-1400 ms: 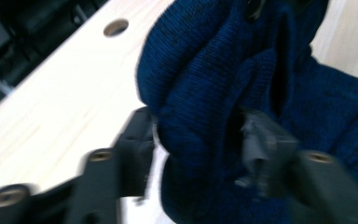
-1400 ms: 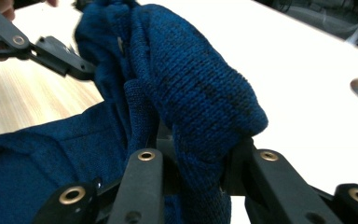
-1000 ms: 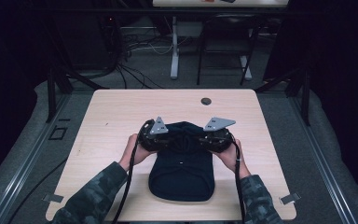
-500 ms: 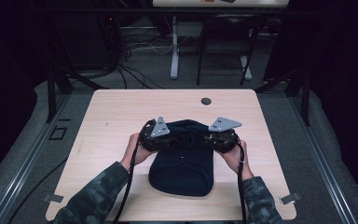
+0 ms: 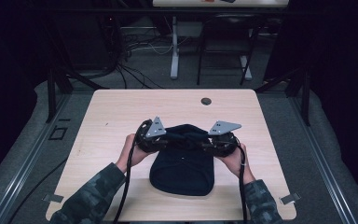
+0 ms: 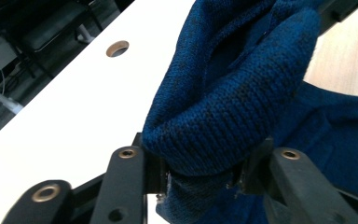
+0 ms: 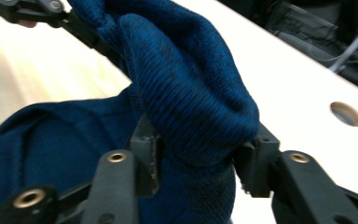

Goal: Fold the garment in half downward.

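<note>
You have the dark blue knitted beanie (image 5: 182, 163) lying flat near the front edge of the wooden table (image 5: 112, 112), its closed crown towards you and its ribbed cuff end away from you, towards the cable hole (image 5: 206, 101) at the table's far edge. Your 2 grippers sit at that far cuff end, one at each corner of the beanie.

Your left gripper (image 6: 200, 175) is clenched on the beanie: in the left gripper view a thick fold of the ribbed cuff bulges up between the 2 black jaws, with the pads pressing it from both sides. Its jaws have just been closing a little on that fold. Your left hand (image 5: 133, 151) rests just left of the beanie.

Your right gripper (image 7: 198, 161) is grasping the beanie as well: in the right gripper view a rolled wad of cuff is squeezed between its pads. Its jaws have just been opening somewhat, yet the knit is between them and in contact on both sides. Your right hand (image 5: 235, 158) sits just right of the beanie.

Between the 2 grippers the cuff is lifted off the table, while the rest of the beanie lies flat.
</note>
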Available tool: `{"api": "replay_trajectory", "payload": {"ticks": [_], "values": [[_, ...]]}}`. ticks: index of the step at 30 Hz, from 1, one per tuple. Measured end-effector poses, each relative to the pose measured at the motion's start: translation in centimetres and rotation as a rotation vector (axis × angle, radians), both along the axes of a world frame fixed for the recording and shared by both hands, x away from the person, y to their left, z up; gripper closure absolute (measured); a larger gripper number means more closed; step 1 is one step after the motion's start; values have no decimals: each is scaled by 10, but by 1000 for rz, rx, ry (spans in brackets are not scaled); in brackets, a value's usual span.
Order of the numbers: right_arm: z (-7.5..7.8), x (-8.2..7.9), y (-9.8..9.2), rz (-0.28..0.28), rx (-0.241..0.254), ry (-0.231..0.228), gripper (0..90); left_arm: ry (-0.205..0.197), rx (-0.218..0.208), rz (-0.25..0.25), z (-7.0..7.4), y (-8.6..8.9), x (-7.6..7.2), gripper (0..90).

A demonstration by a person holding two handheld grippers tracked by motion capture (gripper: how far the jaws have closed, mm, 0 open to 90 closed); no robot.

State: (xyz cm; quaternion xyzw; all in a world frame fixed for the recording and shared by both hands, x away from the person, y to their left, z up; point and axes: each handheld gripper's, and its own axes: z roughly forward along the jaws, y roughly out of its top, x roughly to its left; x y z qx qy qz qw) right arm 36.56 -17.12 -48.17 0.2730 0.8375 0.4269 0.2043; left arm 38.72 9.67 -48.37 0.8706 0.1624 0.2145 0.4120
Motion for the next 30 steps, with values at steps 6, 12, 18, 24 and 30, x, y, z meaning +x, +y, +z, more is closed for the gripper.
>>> {"api": "replay_trajectory", "payload": {"ticks": [6,12,18,24,30], "values": [[-7,-14,-1,10,-22,12,632,5,2,-17,-7,2,-6,669],[-13,-19,-1,19,-26,25,649,18,22,-29,-10,3,-11,664],[-14,-23,0,-1,-37,0,679,8,7,-26,-14,4,-15,659],[-15,-24,0,7,-32,32,600,16,-12,-19,-20,7,-21,661],[-23,-25,-8,-18,-28,87,474,17,-26,-13,-27,11,-24,662]]}}
